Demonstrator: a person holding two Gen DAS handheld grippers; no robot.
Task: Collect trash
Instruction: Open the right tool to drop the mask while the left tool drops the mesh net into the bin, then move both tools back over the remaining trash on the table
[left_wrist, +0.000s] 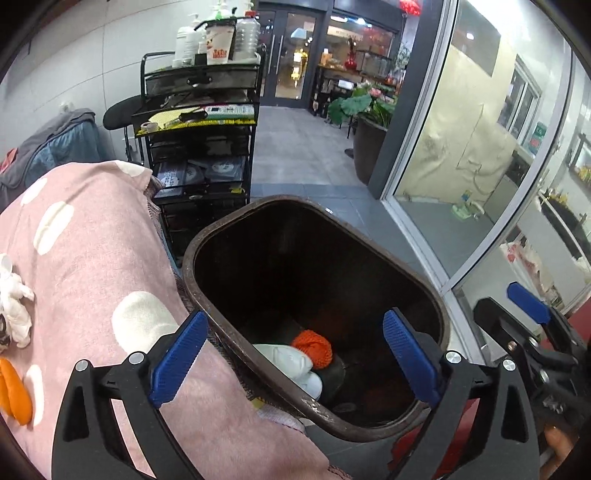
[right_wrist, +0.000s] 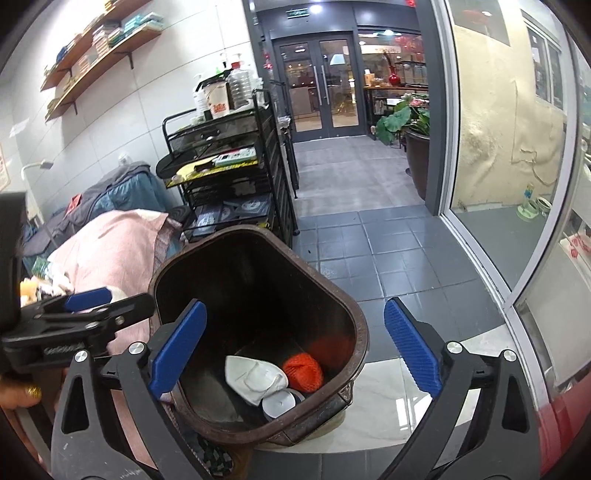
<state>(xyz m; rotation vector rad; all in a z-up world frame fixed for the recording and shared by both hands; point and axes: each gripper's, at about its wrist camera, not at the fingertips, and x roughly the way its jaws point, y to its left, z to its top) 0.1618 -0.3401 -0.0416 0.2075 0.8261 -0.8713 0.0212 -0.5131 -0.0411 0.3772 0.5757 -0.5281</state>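
Left gripper (left_wrist: 295, 354) spread wide, nothing between its jaws; right gripper (right_wrist: 295, 350) likewise wide and empty. Pink spotted blanket (left_wrist: 92, 236) left of left gripper. Brown trash bin (left_wrist: 424, 295) directly below both; inside, white crumpled wrapper (right_wrist: 255, 376), orange mesh ball (right_wrist: 303, 371).

Both wrist cameras are looking steeply down, close over the brown bin (left_wrist: 317, 410) (right_wrist: 354, 317); left from the bed side, right from the floor side. Both are sharing the black cart (left_wrist: 199, 155) (right_wrist: 236, 177).
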